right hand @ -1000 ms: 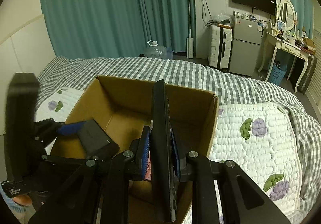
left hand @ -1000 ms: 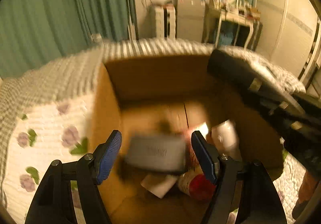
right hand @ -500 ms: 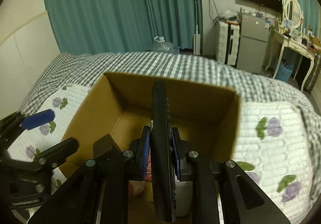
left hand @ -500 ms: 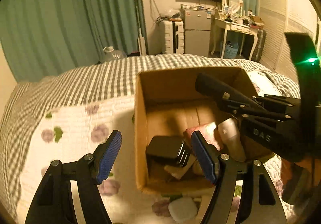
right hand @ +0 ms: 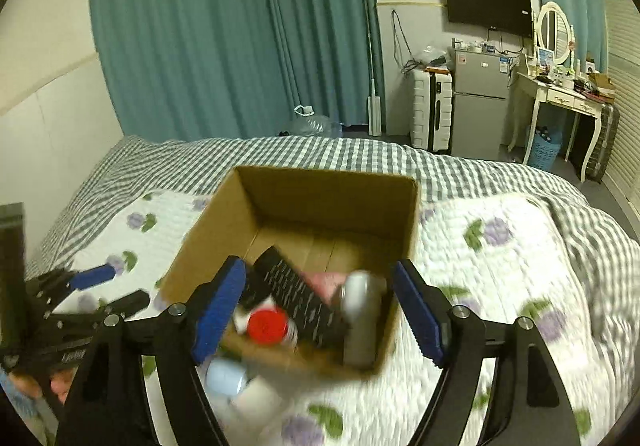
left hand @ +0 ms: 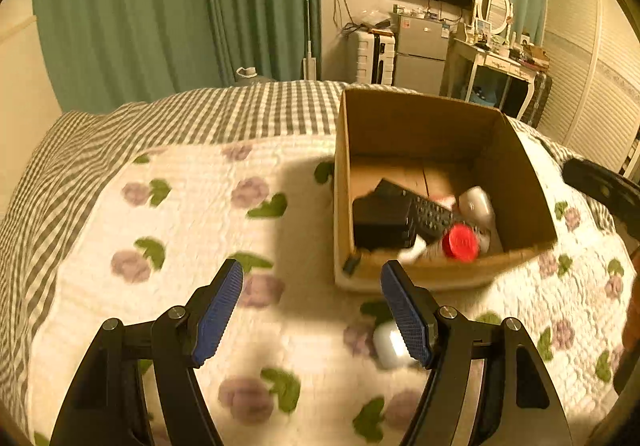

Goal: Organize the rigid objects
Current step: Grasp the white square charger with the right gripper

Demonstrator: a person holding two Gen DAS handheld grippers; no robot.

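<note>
An open cardboard box (left hand: pixel 516 166) (right hand: pixel 332 186) sits on the bed. Inside lie a black remote (left hand: pixel 424 210) (right hand: pixel 300 298), a black boxy device (left hand: pixel 380 222), a red-capped container (left hand: pixel 460 242) (right hand: pixel 267 324) and a white bottle (left hand: pixel 476 202) (right hand: pixel 360 298). My left gripper (left hand: pixel 312 310) is open and empty, to the left of and in front of the box. My right gripper (right hand: pixel 318 310) is open and empty, above the box's near edge. A small white case (left hand: pixel 390 342) lies on the quilt by the left gripper's right finger; in the right wrist view pale items (right hand: pixel 226 378) lie just outside the box.
A white flowered quilt (left hand: pixel 180 226) over a grey checked bedspread (right hand: pixel 460 170) covers the bed. Beyond it are teal curtains (right hand: pixel 224 26), a suitcase (right hand: pixel 432 110), a small fridge (right hand: pixel 480 102) and a dressing table (right hand: pixel 560 94). The left gripper (right hand: pixel 96 286) shows in the right wrist view.
My right gripper has opened and let go of the black remote, which now lies in the box. My left gripper has pulled back and to the left, away from the box.
</note>
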